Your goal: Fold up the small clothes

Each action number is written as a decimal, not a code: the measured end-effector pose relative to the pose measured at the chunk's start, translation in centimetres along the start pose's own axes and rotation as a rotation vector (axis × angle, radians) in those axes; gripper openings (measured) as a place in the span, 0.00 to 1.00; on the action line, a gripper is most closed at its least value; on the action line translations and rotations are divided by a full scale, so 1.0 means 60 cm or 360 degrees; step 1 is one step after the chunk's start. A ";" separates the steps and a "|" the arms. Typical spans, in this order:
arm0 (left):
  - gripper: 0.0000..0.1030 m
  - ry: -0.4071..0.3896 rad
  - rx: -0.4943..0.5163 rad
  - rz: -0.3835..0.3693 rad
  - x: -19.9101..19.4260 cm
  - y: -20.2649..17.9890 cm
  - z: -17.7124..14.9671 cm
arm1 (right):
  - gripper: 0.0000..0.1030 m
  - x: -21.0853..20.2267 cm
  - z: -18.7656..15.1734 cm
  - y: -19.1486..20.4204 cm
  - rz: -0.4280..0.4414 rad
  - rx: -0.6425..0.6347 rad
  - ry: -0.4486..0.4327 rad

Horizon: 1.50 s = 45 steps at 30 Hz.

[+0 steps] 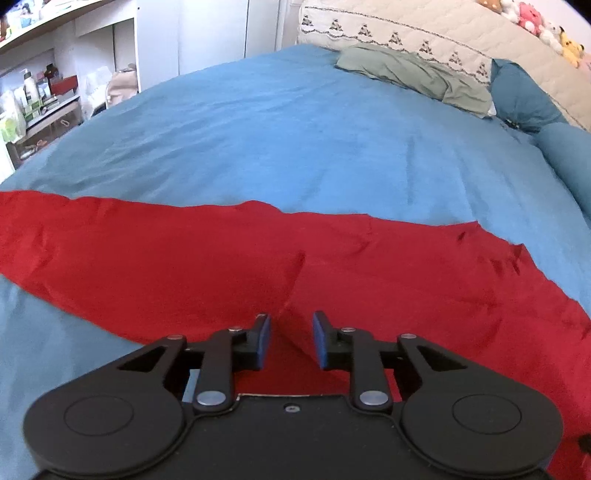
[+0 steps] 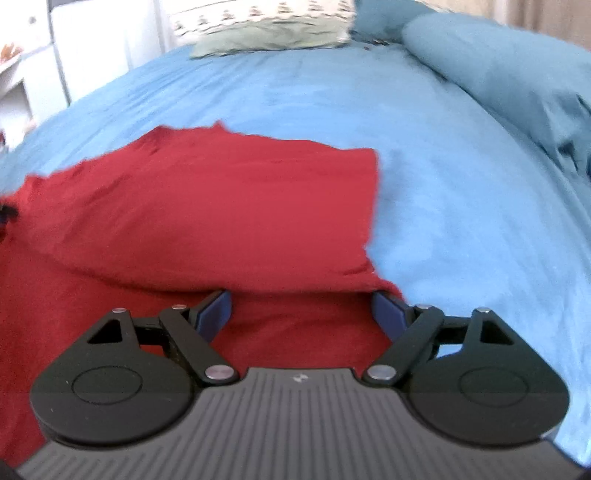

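Observation:
A red garment (image 1: 221,266) lies spread on the blue bed cover (image 1: 295,147), with a folded layer whose edge runs down toward my left gripper. My left gripper (image 1: 290,341) hovers over the red cloth with its blue-padded jaws partly open and nothing between them. In the right wrist view the red garment (image 2: 221,206) fills the left and middle, with its right edge on the blue cover (image 2: 461,184). My right gripper (image 2: 302,314) is wide open at that edge, a fold of red cloth lying just ahead of its pads (image 2: 216,312).
A grey-green pillow (image 1: 413,75) and a cream patterned quilt (image 1: 424,33) lie at the head of the bed. Teal pillows (image 2: 498,70) sit along the right side. White shelves with bottles (image 1: 33,96) stand to the left. Plush toys (image 1: 535,22) sit at the top right.

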State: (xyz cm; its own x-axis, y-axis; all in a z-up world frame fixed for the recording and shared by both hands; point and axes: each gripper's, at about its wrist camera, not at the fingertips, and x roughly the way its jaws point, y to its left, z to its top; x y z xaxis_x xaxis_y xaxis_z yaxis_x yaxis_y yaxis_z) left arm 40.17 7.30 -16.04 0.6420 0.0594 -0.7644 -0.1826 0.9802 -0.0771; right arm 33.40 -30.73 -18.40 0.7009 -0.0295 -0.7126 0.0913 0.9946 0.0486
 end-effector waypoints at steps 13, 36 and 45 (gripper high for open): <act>0.61 -0.0001 0.0387 -0.0163 -0.027 -0.080 -0.010 | 0.99 -0.055 0.003 0.057 0.0081 -0.0306 -0.0050; 0.74 -0.0026 -0.0011 -0.0090 -0.130 0.014 0.003 | 1.00 -0.112 0.067 0.087 0.0228 -0.0128 0.0065; 1.00 -0.0079 -0.0226 0.0009 -0.179 0.174 0.054 | 1.00 -0.149 0.143 0.305 0.0473 -0.0060 0.0150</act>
State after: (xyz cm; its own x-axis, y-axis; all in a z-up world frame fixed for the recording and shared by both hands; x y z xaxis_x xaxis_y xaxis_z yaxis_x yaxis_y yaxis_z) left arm 33.79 17.50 -6.56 0.6763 0.0775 -0.7326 -0.2873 0.9435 -0.1653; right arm 34.89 -13.14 -5.15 0.6242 0.2709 -0.7328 -0.1357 0.9613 0.2397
